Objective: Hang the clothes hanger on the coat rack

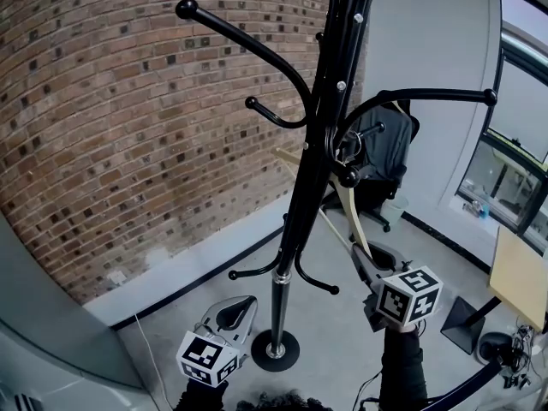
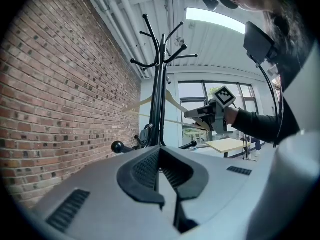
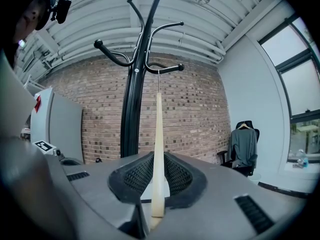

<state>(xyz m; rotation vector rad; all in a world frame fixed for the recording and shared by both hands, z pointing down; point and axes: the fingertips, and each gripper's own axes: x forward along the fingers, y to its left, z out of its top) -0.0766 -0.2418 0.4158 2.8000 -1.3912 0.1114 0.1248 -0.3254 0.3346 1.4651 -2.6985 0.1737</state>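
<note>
Beside the coat rack [image 1: 312, 187] pole, the right claw [image 3: 158, 160] grips the wooden clothes hanger [image 3: 158, 119] by its lower end, with the hook up at a rack arm. The left claw [image 2: 159, 154] is closed and empty. Hanging looks nearly done; the next move calls for seating the hook, then letting go.

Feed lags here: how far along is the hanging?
Done: the hanger is up at the rack, its hook at an arm; whether it sits over the arm is unclear. In hand: the right gripper is clamped on the hanger. Left: seat the hook if needed, release. The left gripper is shut, empty.
</note>
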